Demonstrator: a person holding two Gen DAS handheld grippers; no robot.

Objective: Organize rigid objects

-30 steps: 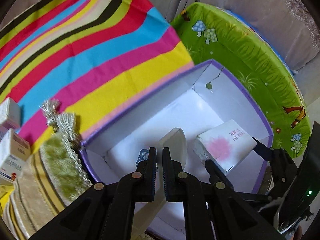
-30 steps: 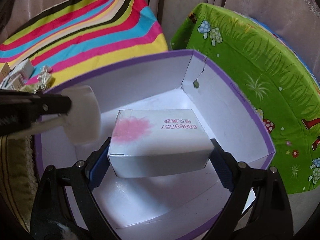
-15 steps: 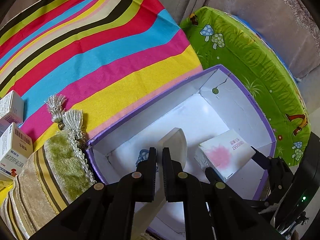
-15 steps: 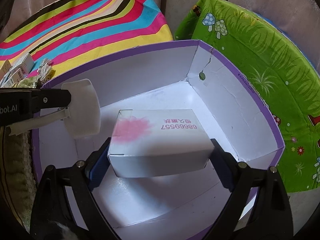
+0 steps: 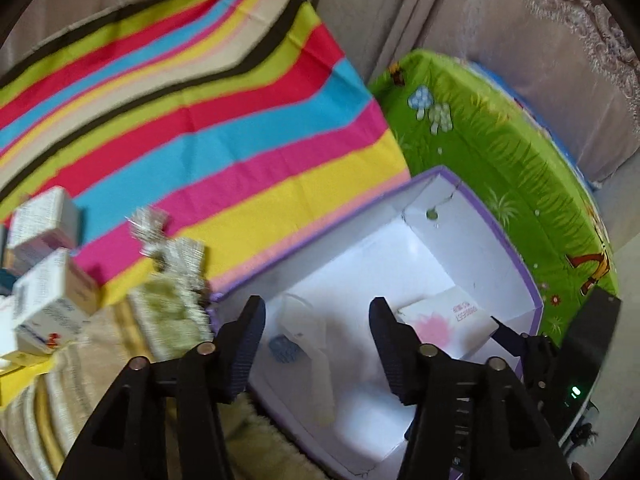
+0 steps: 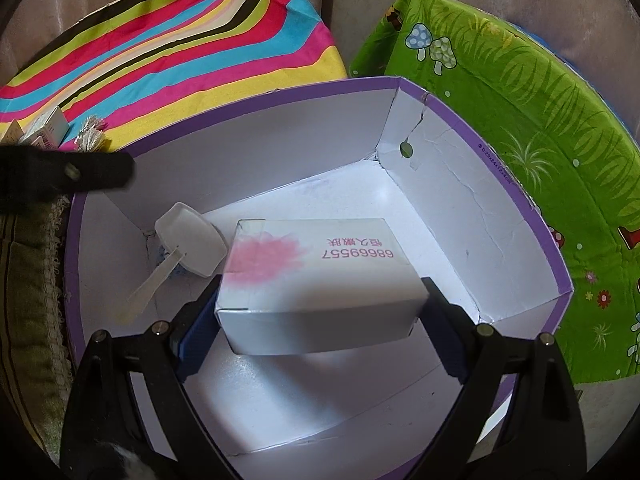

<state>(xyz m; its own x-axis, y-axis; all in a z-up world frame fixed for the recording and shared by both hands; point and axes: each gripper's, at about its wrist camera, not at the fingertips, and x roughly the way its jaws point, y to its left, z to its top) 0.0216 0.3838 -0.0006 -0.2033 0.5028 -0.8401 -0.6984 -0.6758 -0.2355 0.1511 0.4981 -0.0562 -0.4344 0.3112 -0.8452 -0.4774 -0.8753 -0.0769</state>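
In the right wrist view, the right gripper (image 6: 320, 312) fills the bottom of the frame and its two fingers clamp a white carton (image 6: 316, 280) w/ a pink flower print, one finger on each short side. The carton hangs just above the white floor of the storage box (image 6: 520, 216), a purple-edged box that takes the centre of the frame. A bit farther, centre left, a white plastic scoop (image 6: 188, 246) lies on the box floor near the corner, handle pointing to lower left, and something small and blue is half hidden under it.

In the left wrist view, the left gripper (image 5: 316, 332) is at the bottom centre w/ fingers spread wide and nothing between them; the scoop (image 5: 308, 344) lies below in the box, apart from both fingers. The picture is blurred here. At centre left, small medicine boxes (image 5: 48, 280) sit next to a beige-green cushion (image 5: 160, 312) w/ a silver tassel. Behind, upper left, is a striped cloth (image 5: 200, 120); at upper right a green mat (image 5: 500, 152) w/ mushrooms, then grey curtains (image 5: 500, 20).
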